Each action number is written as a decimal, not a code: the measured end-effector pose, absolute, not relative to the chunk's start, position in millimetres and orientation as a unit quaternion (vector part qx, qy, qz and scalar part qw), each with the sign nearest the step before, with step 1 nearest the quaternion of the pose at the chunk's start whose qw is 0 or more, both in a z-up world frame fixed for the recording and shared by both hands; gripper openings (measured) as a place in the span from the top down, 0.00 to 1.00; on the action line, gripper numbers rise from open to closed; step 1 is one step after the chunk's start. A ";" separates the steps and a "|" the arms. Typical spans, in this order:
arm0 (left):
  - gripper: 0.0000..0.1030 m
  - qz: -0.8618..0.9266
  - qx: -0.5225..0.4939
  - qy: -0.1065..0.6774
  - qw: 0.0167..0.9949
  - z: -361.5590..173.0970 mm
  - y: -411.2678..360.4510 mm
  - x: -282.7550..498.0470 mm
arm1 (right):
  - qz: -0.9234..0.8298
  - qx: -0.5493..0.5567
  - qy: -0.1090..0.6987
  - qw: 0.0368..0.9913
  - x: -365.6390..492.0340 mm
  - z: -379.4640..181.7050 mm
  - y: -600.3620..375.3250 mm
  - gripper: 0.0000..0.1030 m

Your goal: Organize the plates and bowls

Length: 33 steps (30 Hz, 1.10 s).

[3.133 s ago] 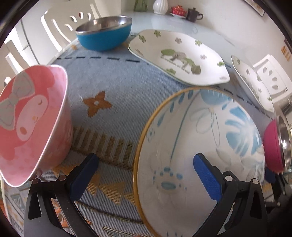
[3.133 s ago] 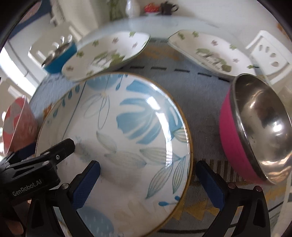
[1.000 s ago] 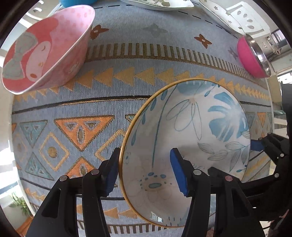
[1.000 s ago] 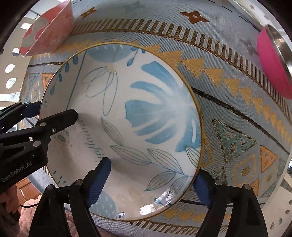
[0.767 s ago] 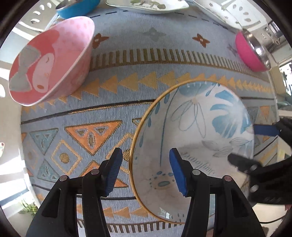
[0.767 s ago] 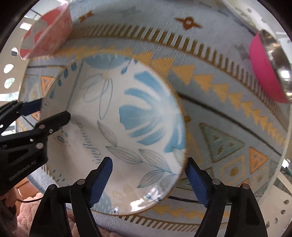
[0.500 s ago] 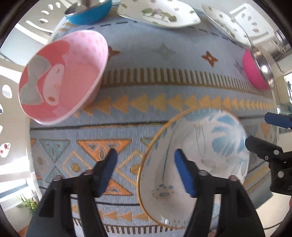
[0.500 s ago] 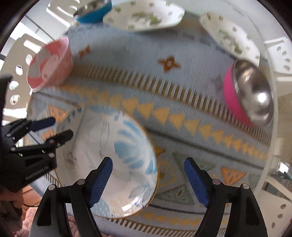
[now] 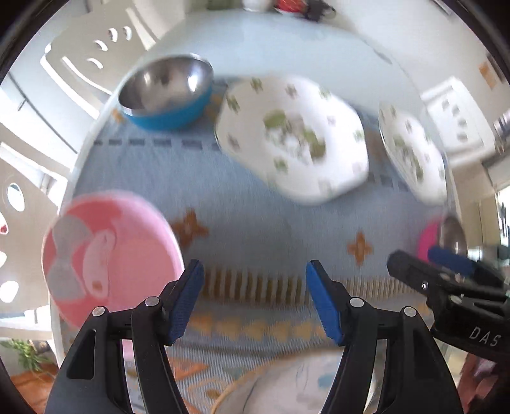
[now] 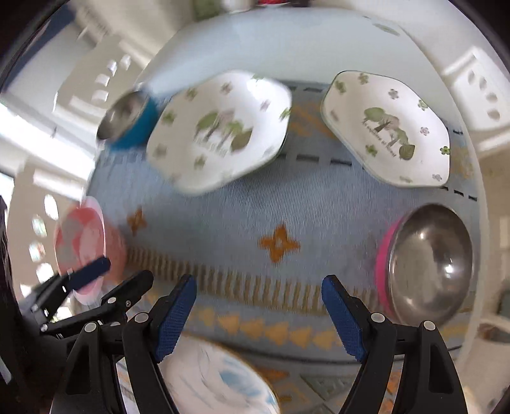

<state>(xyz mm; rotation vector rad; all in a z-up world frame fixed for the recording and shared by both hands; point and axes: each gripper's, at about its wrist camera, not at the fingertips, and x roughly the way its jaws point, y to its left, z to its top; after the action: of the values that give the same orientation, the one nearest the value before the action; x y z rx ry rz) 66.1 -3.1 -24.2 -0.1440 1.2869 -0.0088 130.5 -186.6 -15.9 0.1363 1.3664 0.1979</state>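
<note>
My left gripper (image 9: 255, 286) and right gripper (image 10: 258, 309) are both open and empty, raised above the patterned cloth (image 10: 239, 223). The blue-leaf bowl (image 10: 216, 375) lies on the cloth below both grippers, near the front edge; it also shows in the left wrist view (image 9: 287, 388). A pink cartoon bowl (image 9: 105, 261) sits at the left. A blue steel bowl (image 9: 165, 92) stands at the back left. Two white tree-print plates (image 10: 220, 130) (image 10: 385, 127) lie at the back. A magenta steel bowl (image 10: 424, 264) sits at the right. Both views are motion-blurred.
White chairs (image 9: 95, 54) stand around the table. A vase and a red-and-dark tea set (image 9: 296, 8) stand at the table's far end. The right gripper shows at the right of the left wrist view (image 9: 446, 280).
Both grippers let go of the blue-leaf bowl at the front of the cloth, lifted away and tilted up toward the back of the table.
</note>
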 end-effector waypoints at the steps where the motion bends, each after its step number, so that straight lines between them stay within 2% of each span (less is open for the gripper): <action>1: 0.37 0.002 -0.068 0.595 0.801 -26.8 -3.5 73.9 | 0.086 0.070 0.626 0.772 137.6 -15.6 -187.5 0.23; 6: 0.37 0.019 -0.091 0.591 0.802 -27.7 7.9 116.3 | 0.077 0.092 0.607 0.785 180.5 -16.0 -190.1 0.23; 12: 0.37 0.037 -0.110 0.610 0.784 -52.6 12.4 150.2 | 0.065 0.096 0.614 0.781 223.1 -33.6 -190.5 0.23; 22: 0.37 0.038 -0.141 0.619 0.772 -88.4 18.6 175.2 | 0.066 0.089 0.631 0.768 262.7 -68.3 -181.6 0.23; 24: 0.40 0.031 -0.141 0.616 0.774 -91.5 17.6 177.8 | 0.067 0.086 0.633 0.766 267.1 -73.7 -178.2 0.23; 26: 0.61 0.023 -0.139 0.614 0.776 -93.6 15.6 178.7 | 0.069 0.084 0.634 0.766 268.6 -78.3 -175.3 0.34; 27: 0.63 0.027 -0.133 0.613 0.778 -94.4 15.1 178.8 | 0.071 0.084 0.636 0.764 270.0 -81.0 -173.4 0.42; 29: 0.70 0.030 -0.130 0.609 0.782 -95.6 16.7 178.5 | 0.077 0.088 0.640 0.759 274.7 -87.2 -168.4 0.51; 31: 0.73 0.028 -0.138 0.607 0.782 -96.7 20.6 177.6 | 0.090 0.100 0.644 0.753 273.7 -92.4 -166.0 0.68; 33: 0.73 0.024 -0.139 0.608 0.782 -96.7 26.2 175.9 | 0.086 0.086 0.642 0.757 271.9 -92.9 -162.0 0.70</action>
<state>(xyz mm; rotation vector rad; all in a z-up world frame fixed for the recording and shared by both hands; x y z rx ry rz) 175.8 26.2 -96.7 -0.3006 1.3123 0.0517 271.9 -162.0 -92.9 0.1869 1.3981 0.1869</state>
